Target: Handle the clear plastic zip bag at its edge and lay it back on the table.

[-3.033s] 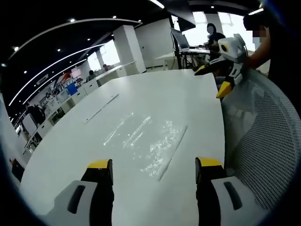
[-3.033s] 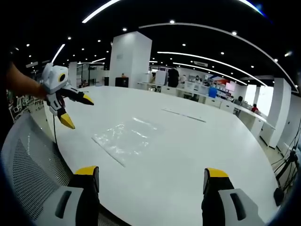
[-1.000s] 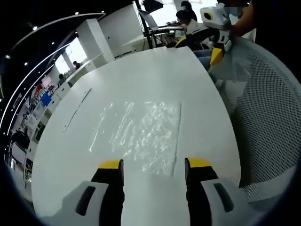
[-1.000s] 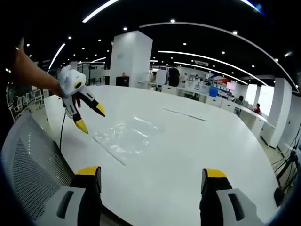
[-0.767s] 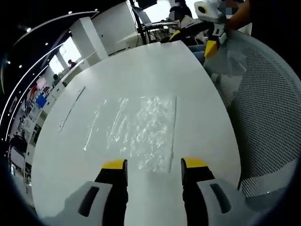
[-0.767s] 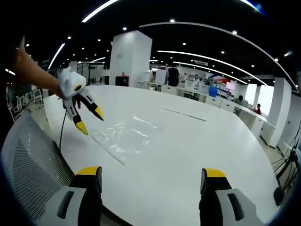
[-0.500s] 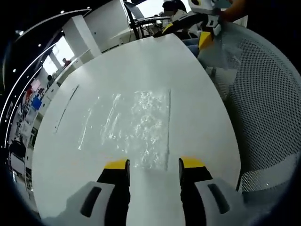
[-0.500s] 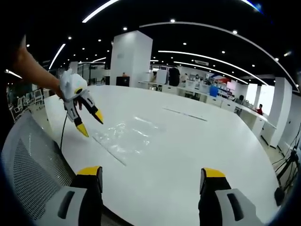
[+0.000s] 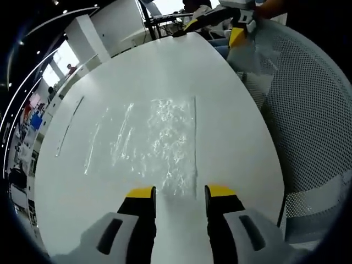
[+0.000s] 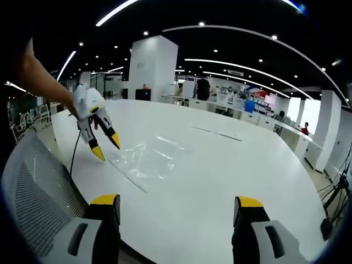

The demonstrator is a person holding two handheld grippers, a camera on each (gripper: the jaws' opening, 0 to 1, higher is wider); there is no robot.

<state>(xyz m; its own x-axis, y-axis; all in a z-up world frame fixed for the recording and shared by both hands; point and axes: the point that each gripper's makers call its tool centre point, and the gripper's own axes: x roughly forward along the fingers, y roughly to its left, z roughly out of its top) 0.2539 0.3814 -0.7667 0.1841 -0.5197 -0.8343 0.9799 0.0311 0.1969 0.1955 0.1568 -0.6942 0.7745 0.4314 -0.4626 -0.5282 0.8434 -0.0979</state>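
In the left gripper view, the bag (image 9: 151, 146) lies flat on the white table (image 9: 220, 99) at center frame, its near edge just ahead of the left gripper (image 9: 180, 192), whose 2 jaws stand partly apart, holding nothing. In the right gripper view, the right gripper (image 10: 177, 202) gapes wide at the bottom, empty.

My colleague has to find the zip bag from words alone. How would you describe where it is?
Find the big white table, then its edge by the grey mesh chair. The bag lies flat there, just ahead of the open left gripper. It is clear and crinkled, visible mainly by glare and its straight zip strip.
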